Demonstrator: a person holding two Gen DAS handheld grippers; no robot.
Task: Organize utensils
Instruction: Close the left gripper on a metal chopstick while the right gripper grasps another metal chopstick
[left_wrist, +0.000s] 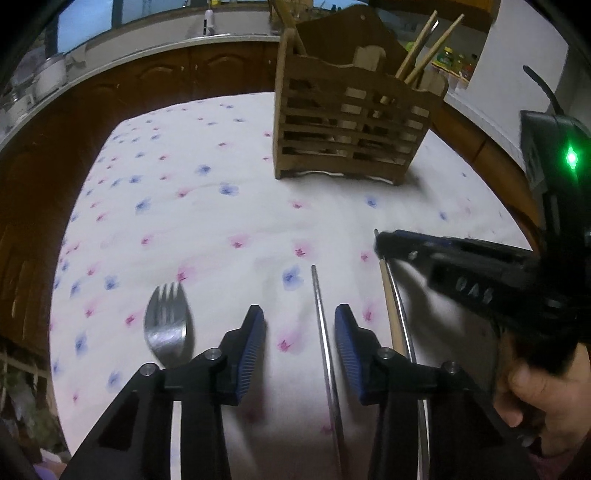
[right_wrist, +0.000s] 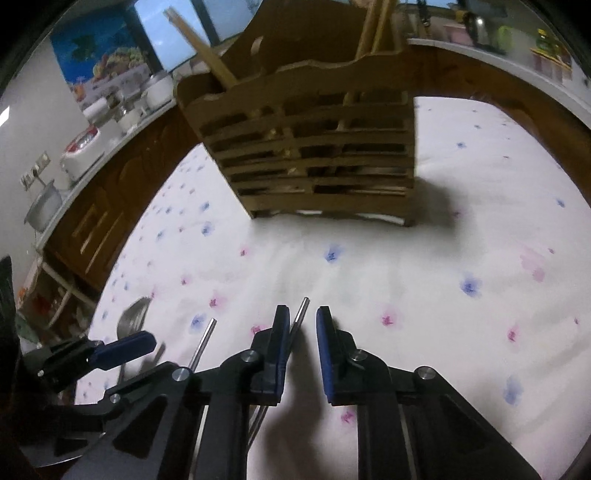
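Observation:
A slatted wooden utensil holder (left_wrist: 351, 122) stands at the back of the flowered tablecloth (left_wrist: 207, 229) and holds wooden chopsticks (left_wrist: 424, 48); it also shows in the right wrist view (right_wrist: 314, 147). A metal spork (left_wrist: 168, 325) lies left of my left gripper (left_wrist: 300, 343), which is open and empty. A metal chopstick (left_wrist: 321, 332) lies between its fingers. A wooden chopstick (left_wrist: 389, 306) and another metal one (left_wrist: 402, 317) lie to the right, under my right gripper (left_wrist: 384, 240). In the right wrist view my right gripper (right_wrist: 302, 347) is open, with a metal chopstick (right_wrist: 300, 314) by its left finger.
Dark wooden cabinets (left_wrist: 147, 74) with a counter of pots and appliances (right_wrist: 85, 147) run behind the table. My left gripper's finger (right_wrist: 125, 347) shows at the left of the right wrist view, over the spork (right_wrist: 131, 317). A second metal chopstick (right_wrist: 203, 341) lies there.

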